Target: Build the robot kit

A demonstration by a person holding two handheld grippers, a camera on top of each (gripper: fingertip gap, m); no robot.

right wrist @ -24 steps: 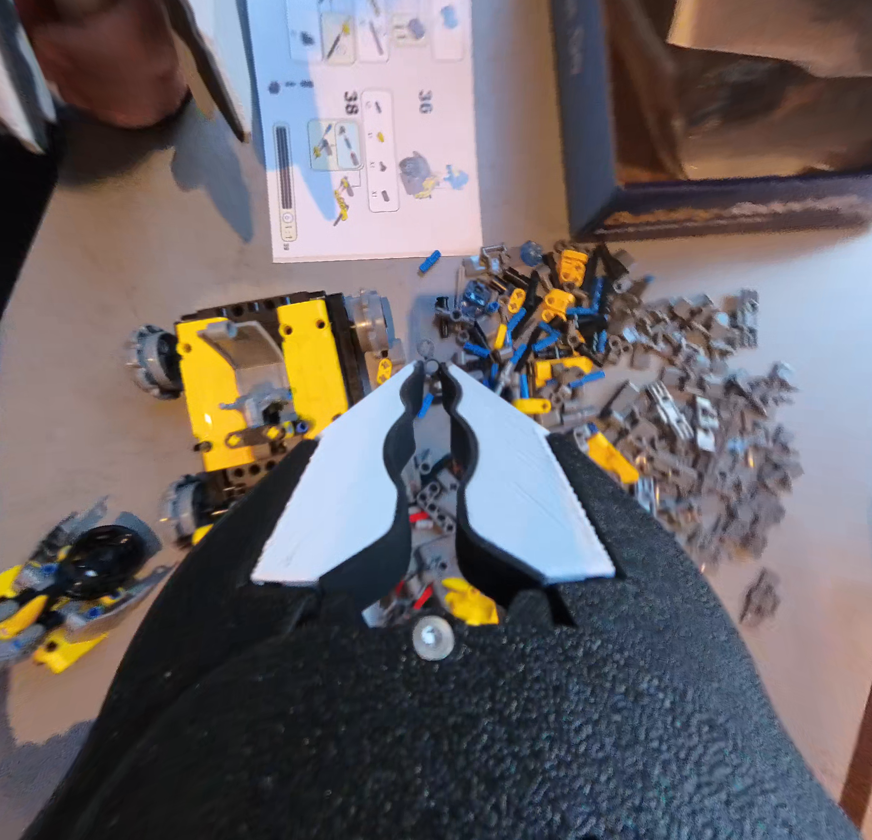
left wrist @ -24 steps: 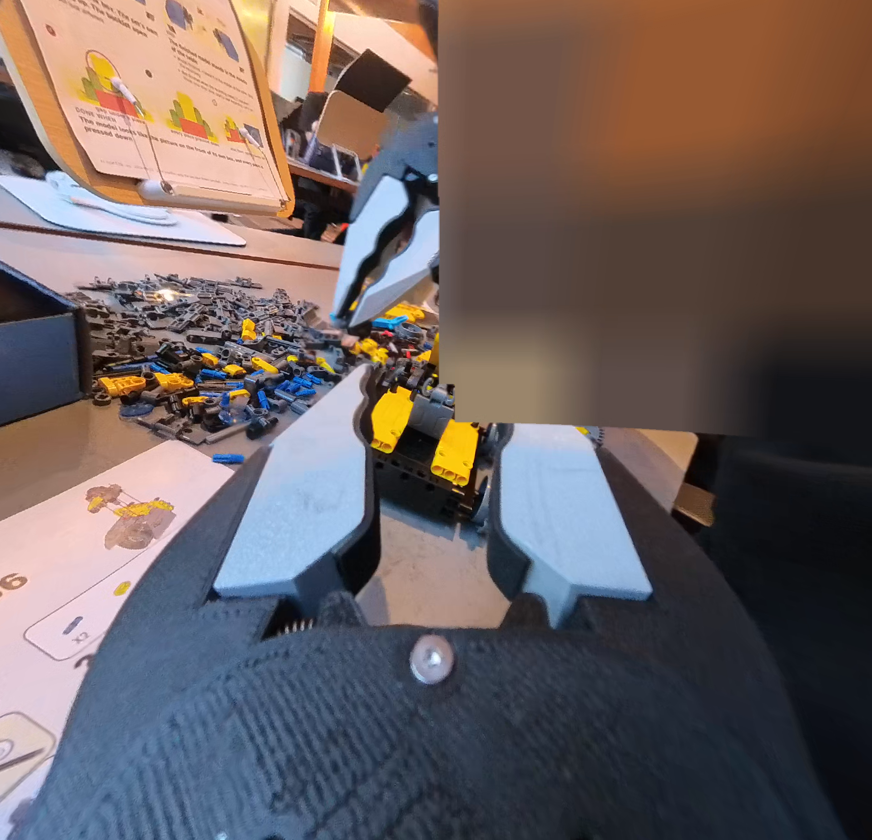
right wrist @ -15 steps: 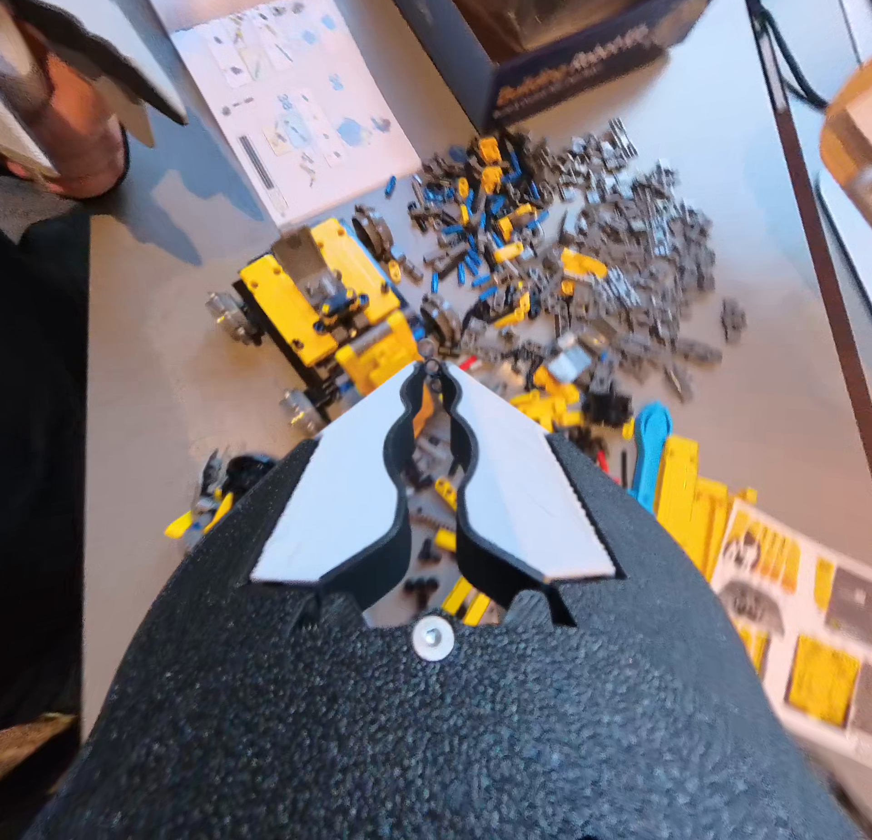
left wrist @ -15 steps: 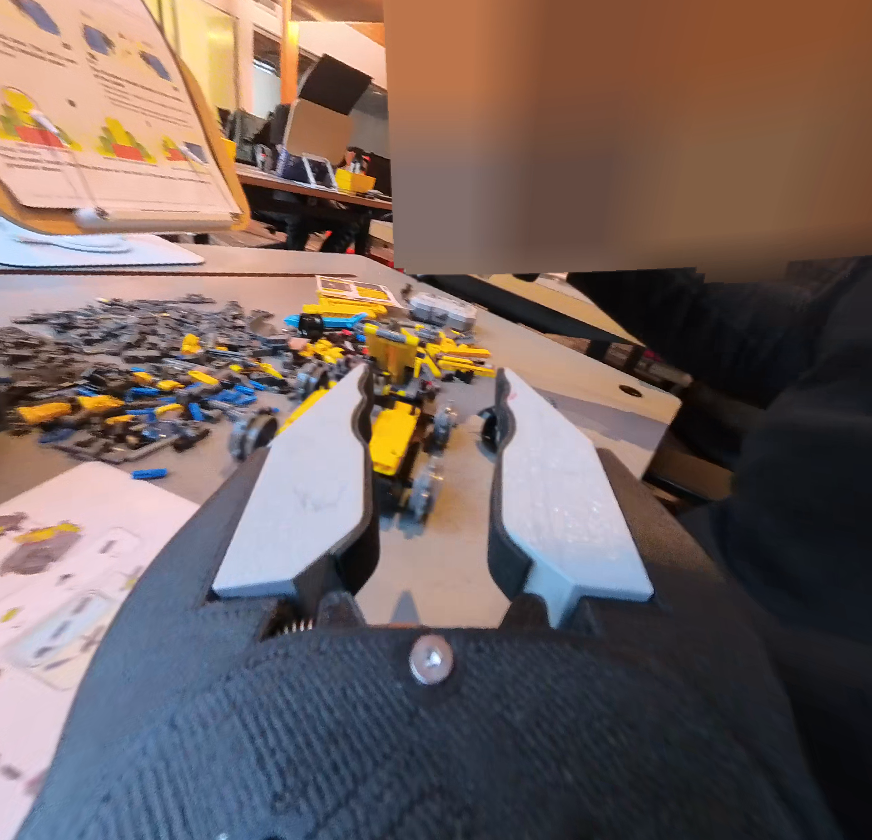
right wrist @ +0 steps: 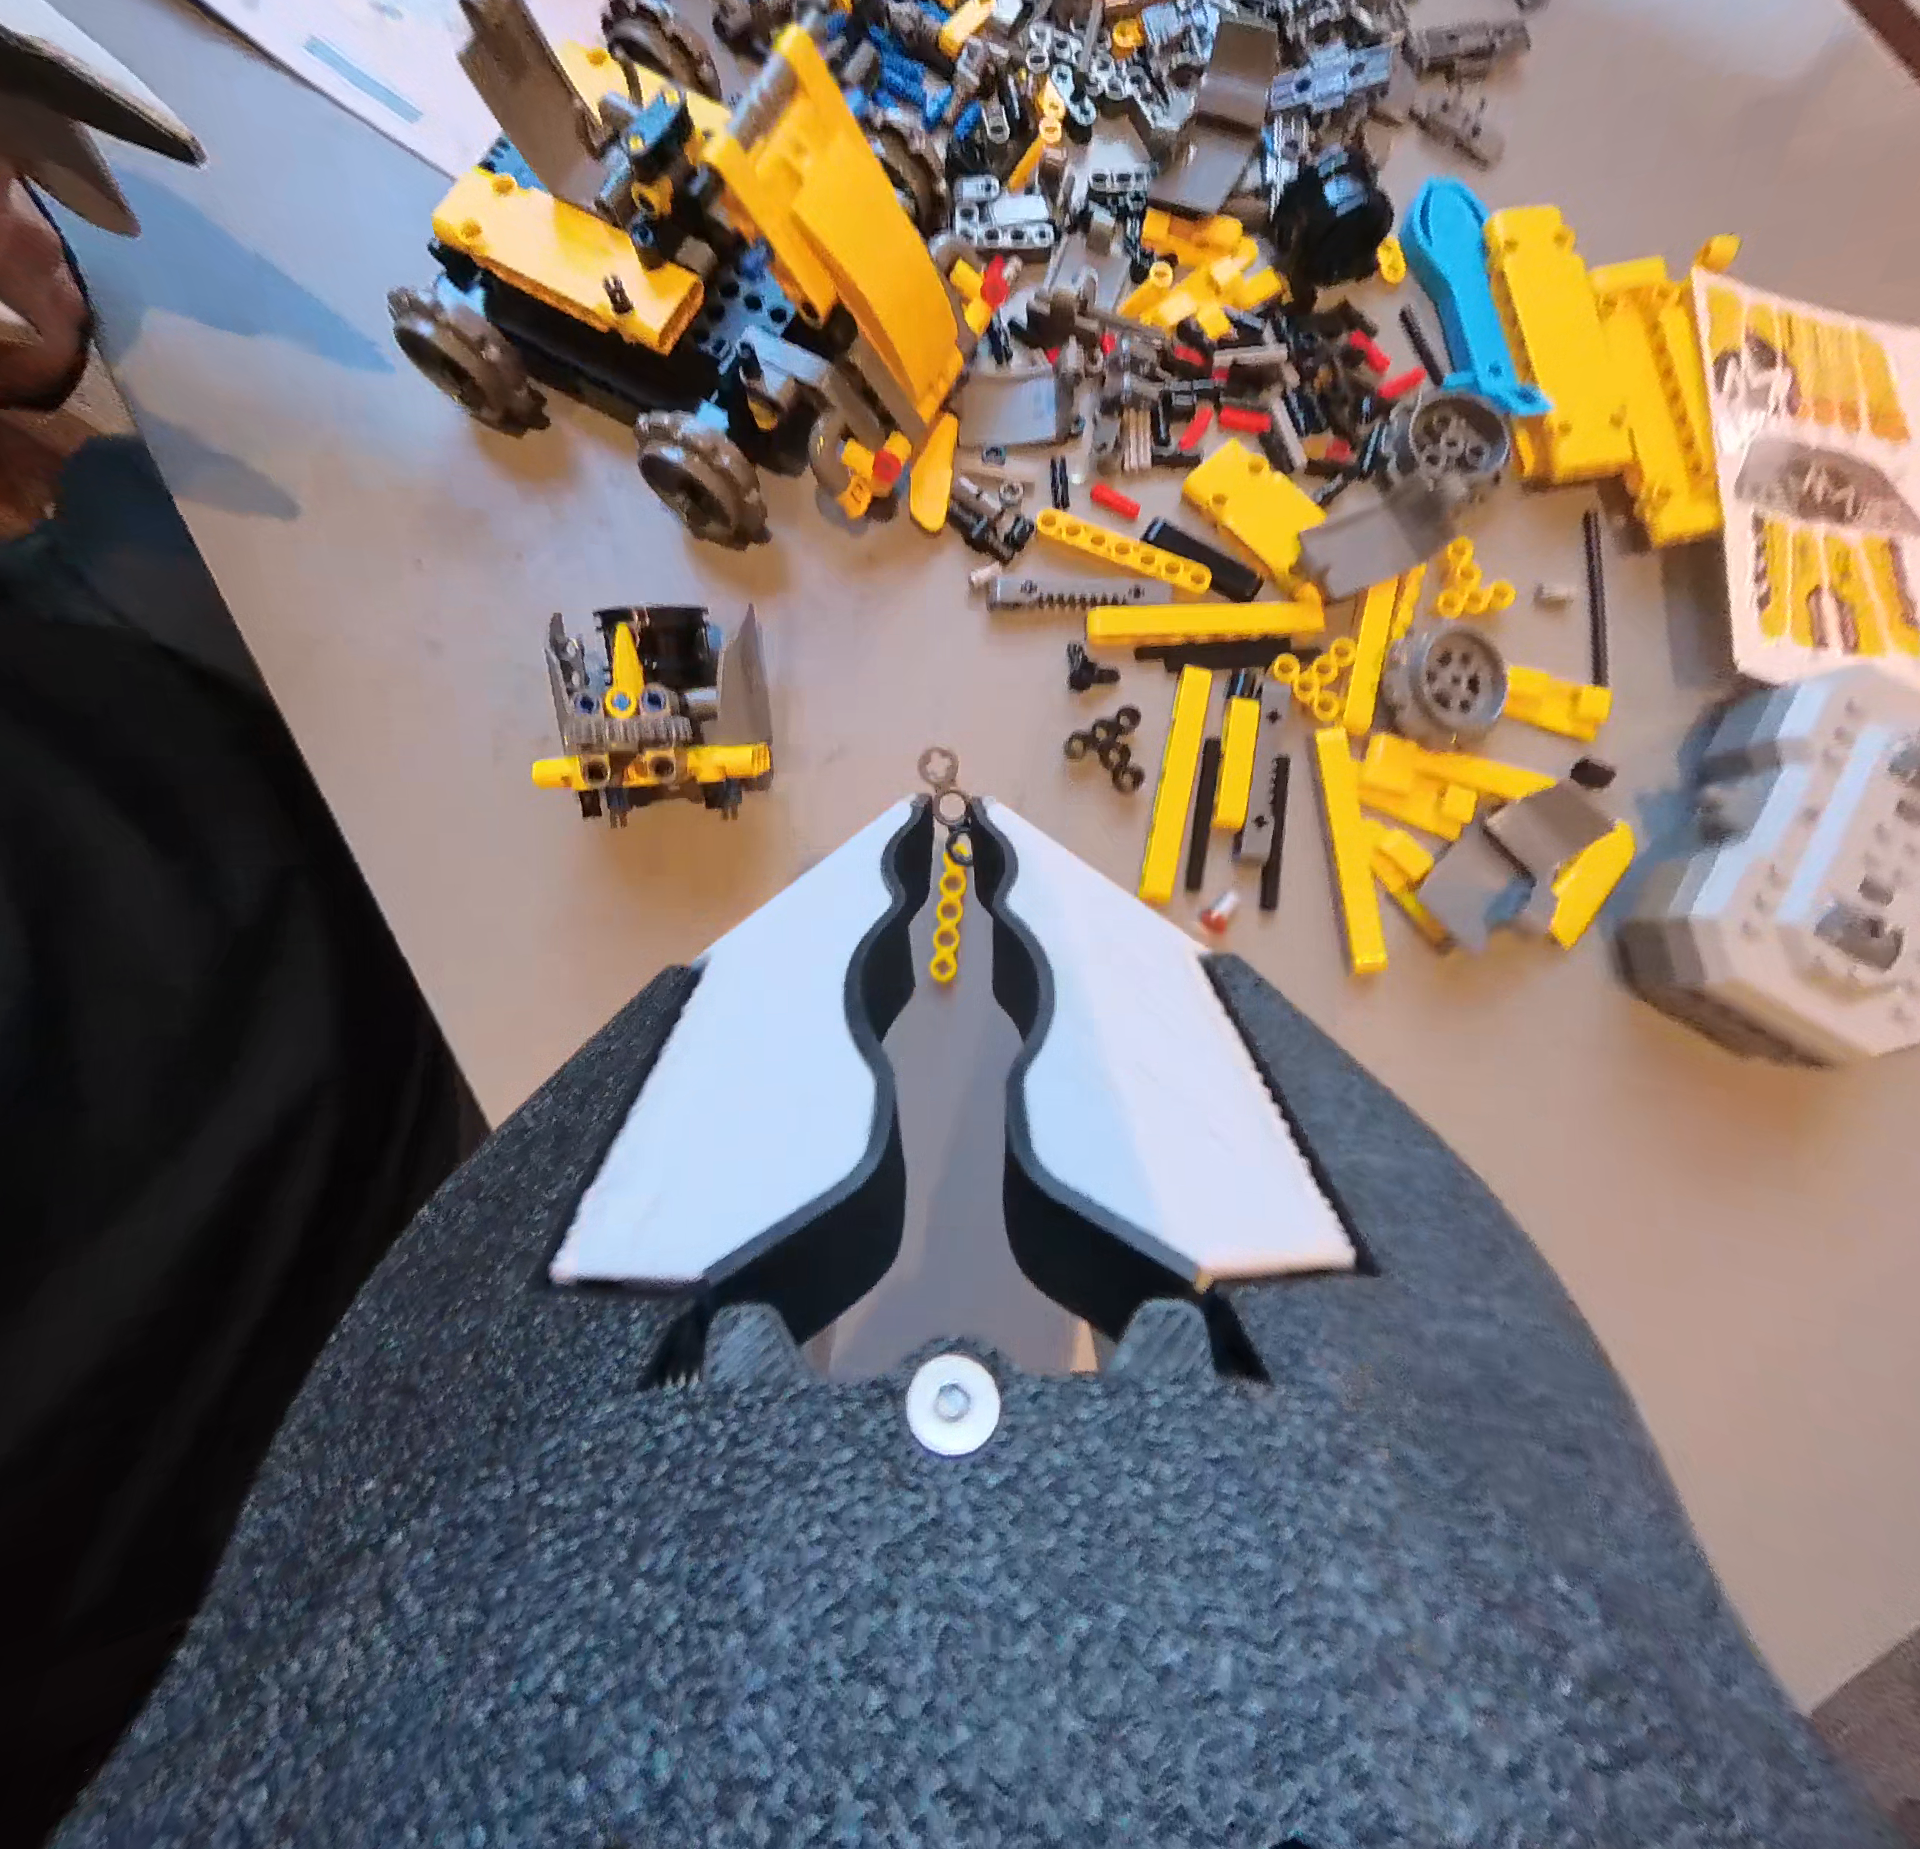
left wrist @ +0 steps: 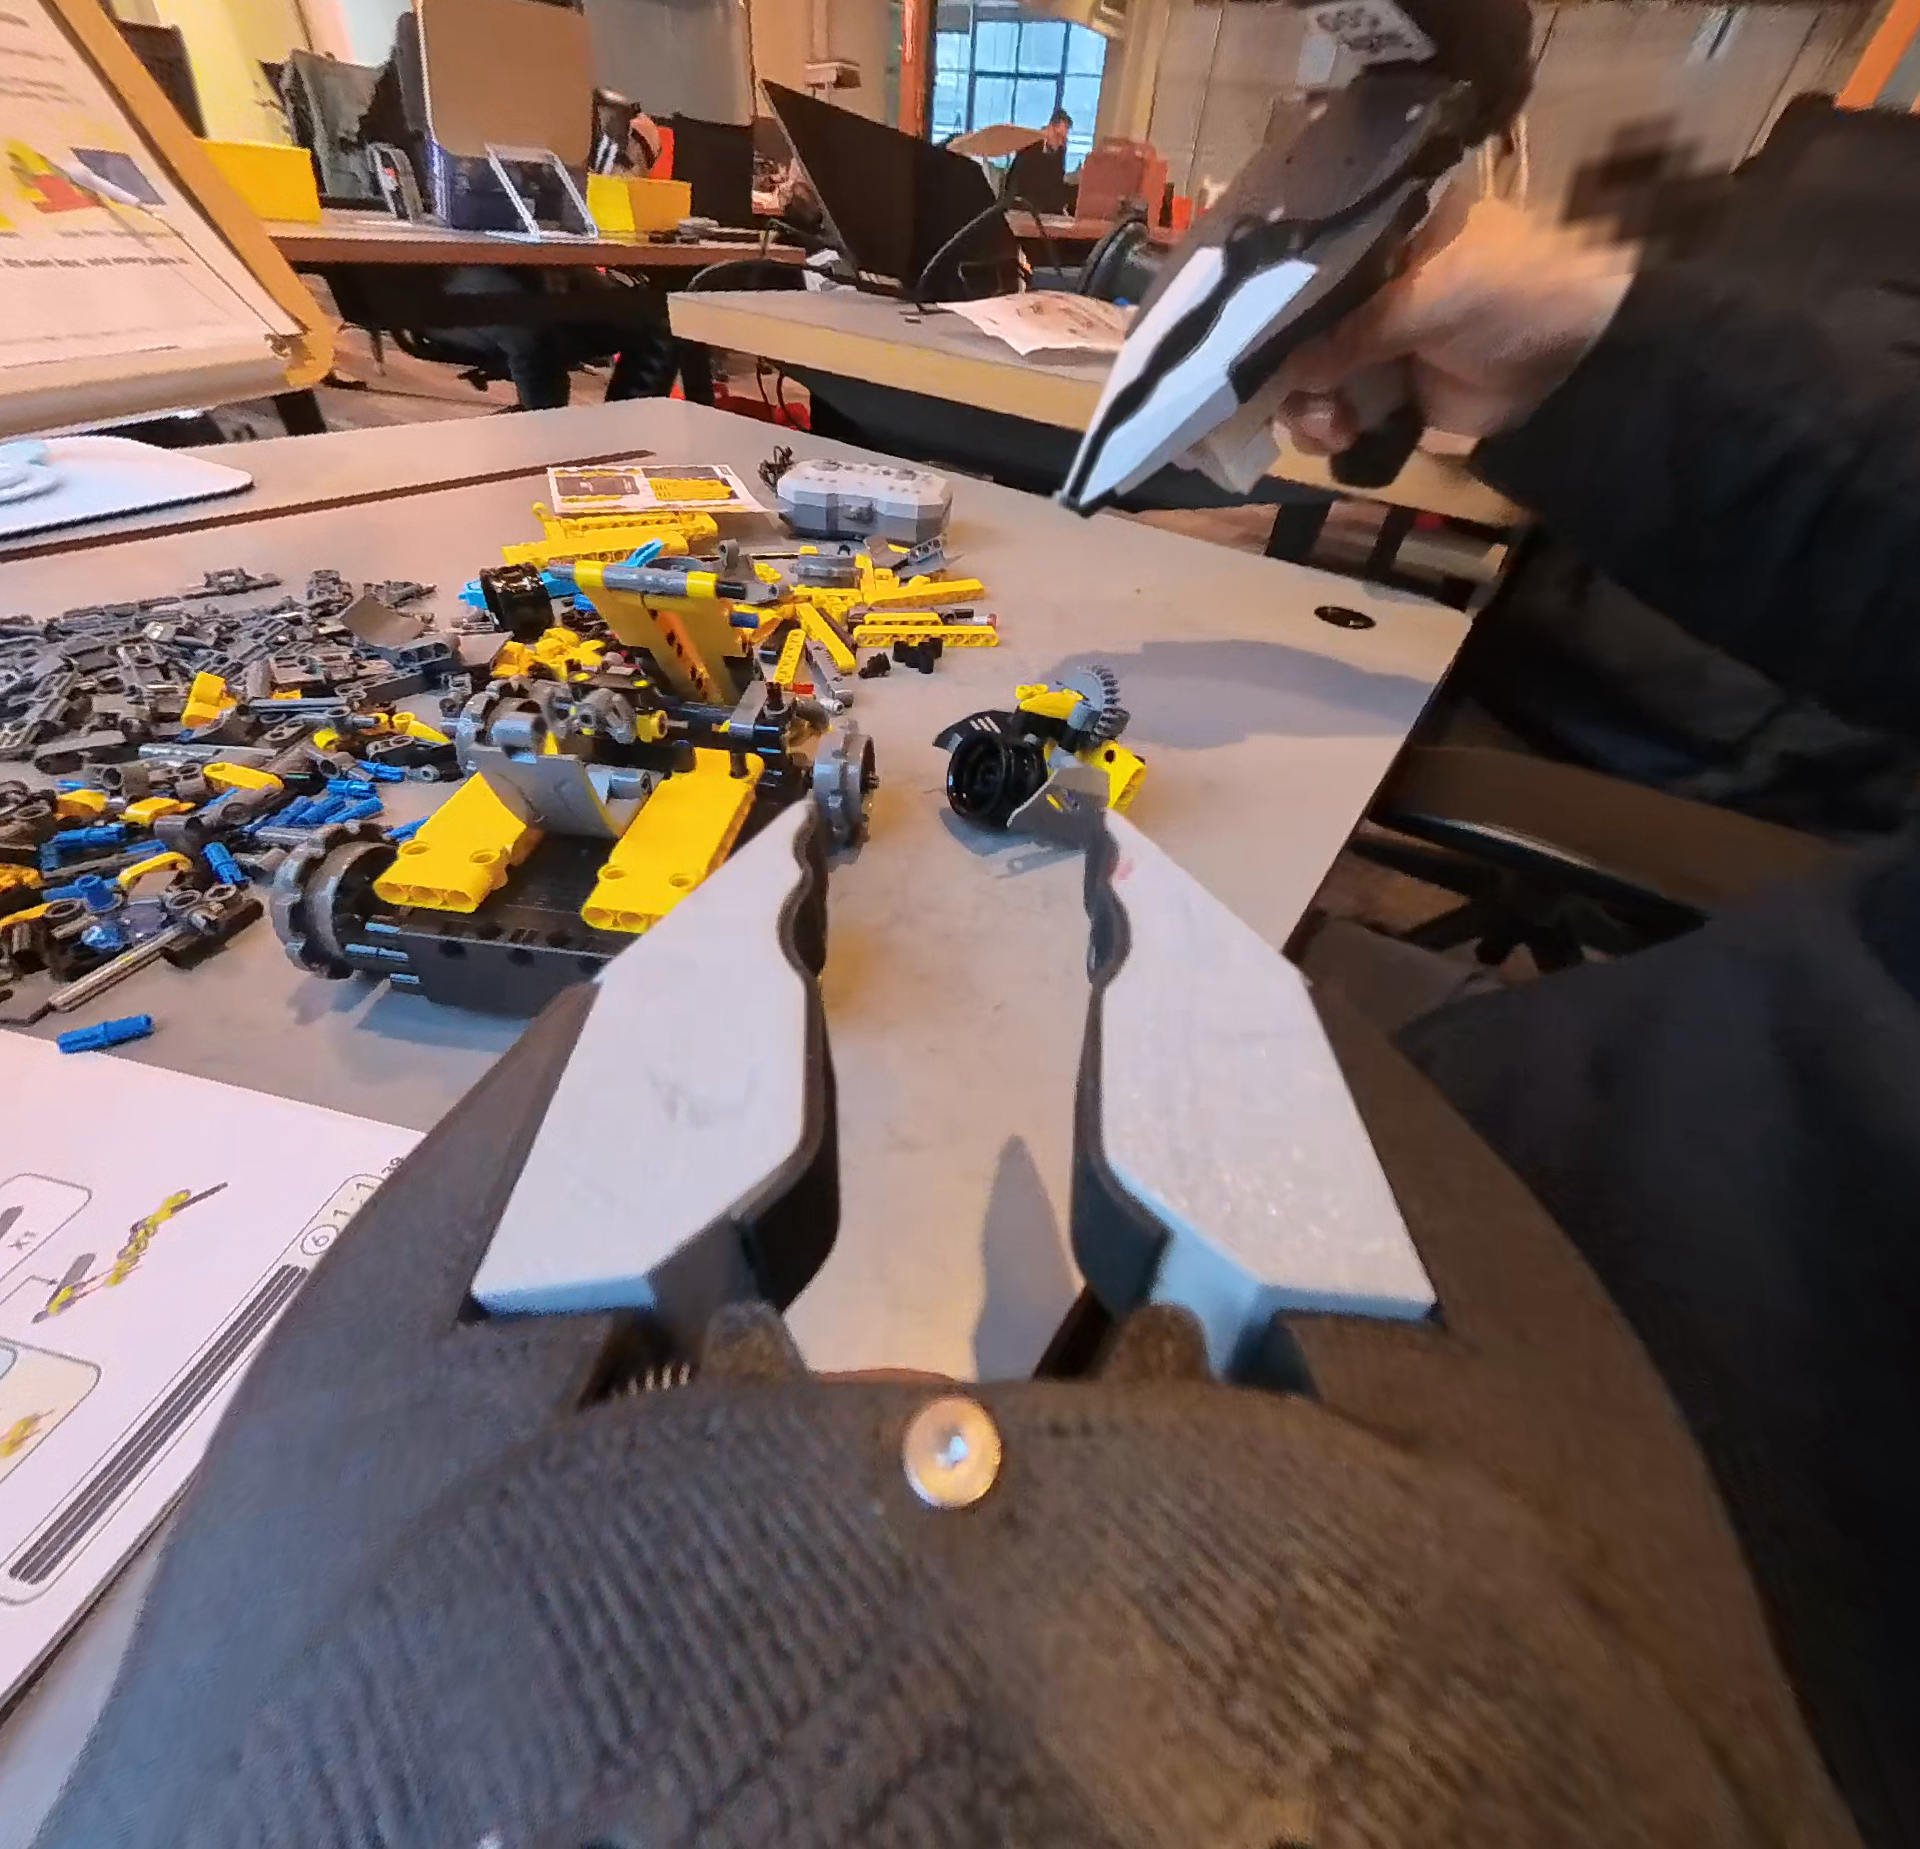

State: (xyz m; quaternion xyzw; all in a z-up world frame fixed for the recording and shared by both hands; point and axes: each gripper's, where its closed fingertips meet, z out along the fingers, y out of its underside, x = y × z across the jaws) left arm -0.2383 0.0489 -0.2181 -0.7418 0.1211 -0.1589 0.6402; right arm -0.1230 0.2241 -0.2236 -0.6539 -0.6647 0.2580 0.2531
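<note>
My right gripper [right wrist: 948,807] is shut on a small thin grey piece with holes [right wrist: 940,776] and holds it high above the table. It also shows in the left wrist view [left wrist: 1091,480], held by a hand at the upper right. My left gripper [left wrist: 956,843] is open and empty, low over the table. It sits between a yellow and black vehicle model [left wrist: 540,864] on its left and a small sub-assembly with a black wheel [left wrist: 1029,760] just ahead. Both show from above in the right wrist view: the vehicle [right wrist: 665,272] and the sub-assembly [right wrist: 655,698].
Loose grey, blue and yellow pieces [left wrist: 156,739] cover the table's left and far side. Yellow beams [right wrist: 1299,760], a blue tool [right wrist: 1455,293], a sticker sheet [right wrist: 1818,469] and a grey battery box [right wrist: 1787,916] lie to the right. An instruction booklet [left wrist: 125,1280] lies front left. The table edge [left wrist: 1351,864] runs close on the right. The gap from one gripper's tips to the other's is roughly 20 cm.
My right gripper has lifted off the pile with the small grey piece and moved right and up. My left gripper has swung right, from the vehicle toward the small sub-assembly.
</note>
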